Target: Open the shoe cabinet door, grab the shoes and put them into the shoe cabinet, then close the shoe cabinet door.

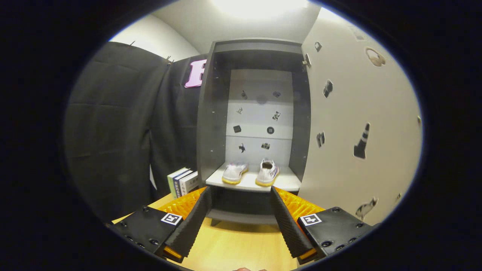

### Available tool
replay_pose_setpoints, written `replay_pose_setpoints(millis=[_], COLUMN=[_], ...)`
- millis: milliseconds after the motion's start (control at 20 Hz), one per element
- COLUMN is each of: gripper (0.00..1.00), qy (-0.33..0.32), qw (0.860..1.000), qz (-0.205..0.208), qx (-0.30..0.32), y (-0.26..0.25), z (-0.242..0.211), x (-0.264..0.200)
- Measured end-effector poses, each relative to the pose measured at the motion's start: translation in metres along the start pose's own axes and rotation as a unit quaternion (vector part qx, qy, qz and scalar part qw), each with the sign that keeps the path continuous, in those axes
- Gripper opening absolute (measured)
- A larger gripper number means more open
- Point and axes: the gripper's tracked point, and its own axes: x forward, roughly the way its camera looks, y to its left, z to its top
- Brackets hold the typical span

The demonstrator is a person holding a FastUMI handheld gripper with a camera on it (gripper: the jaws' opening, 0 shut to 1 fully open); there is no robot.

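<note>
The grey shoe cabinet (pixel 211 113) stands open straight ahead on a wooden table (pixel 237 244). Two white shoes with yellow soles rest side by side on its lower shelf (pixel 290 183): the left shoe (pixel 234 172) and the right shoe (pixel 267 172). The cabinet door (pixel 361 124) is swung wide open to the right and carries several dark stickers. My gripper (pixel 241 194) is open with nothing between its fingers. Its fingertips sit just short of the shelf's front edge, and the shoes lie beyond them.
A few upright books (pixel 183 181) stand on the table just left of the cabinet. Black cloth hangs behind and to the left. The open door walls off the right side. The back panel of the cabinet has several small stickers.
</note>
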Motion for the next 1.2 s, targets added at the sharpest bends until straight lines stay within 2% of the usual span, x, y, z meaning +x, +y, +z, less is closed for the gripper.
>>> replay_pose_setpoints(millis=[300,450,550,800,1000,1200], gripper=[0.97,0.97,0.97,0.97,0.97,0.96], qy=[0.011,0.013,-0.001,-0.020,-0.007,-0.009], qw=[1.000,1.000,0.999,0.998,0.998,0.991], qz=[-0.014,-0.017,-0.033,-0.057,-0.063,-0.113], qx=[-0.001,0.013,0.014,0.014,0.029,0.065], y=[-0.034,-0.052,-0.078,-0.143,-0.210,-0.277], z=[0.004,0.018,0.031,0.048,0.036,0.029], x=[-0.087,-0.111,-0.124,-0.148,-0.157,-0.136])
